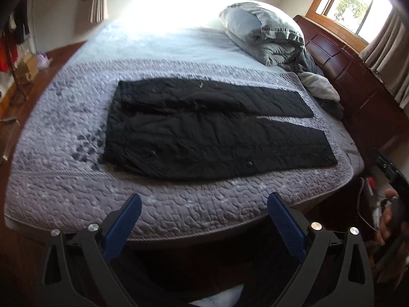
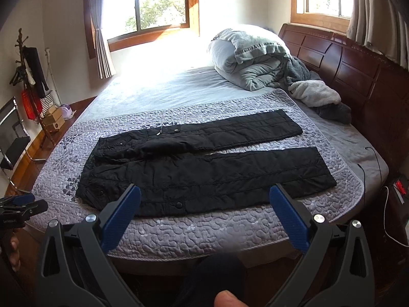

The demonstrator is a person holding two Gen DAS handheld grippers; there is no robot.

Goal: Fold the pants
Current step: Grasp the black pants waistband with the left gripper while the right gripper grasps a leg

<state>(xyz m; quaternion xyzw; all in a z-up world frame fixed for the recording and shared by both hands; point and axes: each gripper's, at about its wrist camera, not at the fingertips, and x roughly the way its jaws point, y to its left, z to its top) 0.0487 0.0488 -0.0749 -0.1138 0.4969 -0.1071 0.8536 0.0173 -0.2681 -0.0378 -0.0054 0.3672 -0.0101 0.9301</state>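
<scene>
Pants: black quilted padded trousers [image 2: 204, 168] spread flat, waist left, cuffs right; soft, bulky, probably slippery.
Grip: near cuff and waistband.
Tongs: left gripper [image 1: 204, 220] and right gripper [image 2: 204, 212] both spread apart, holding nothing.

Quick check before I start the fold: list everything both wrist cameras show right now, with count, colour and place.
pants: one, black, spread flat on the quilt, waist to the left, legs apart to the right
quilt: one, grey-lilac, covering the near part of the bed
duvet: one, grey, bundled at the far right by the headboard
fleece: one, grey and white, crumpled beside the duvet
headboard: one, dark red wood, right side
windows: two, wood-framed, far wall and right
coat rack: one, far left
left gripper: open, above the bed's near edge
right gripper: open, nothing held
</scene>
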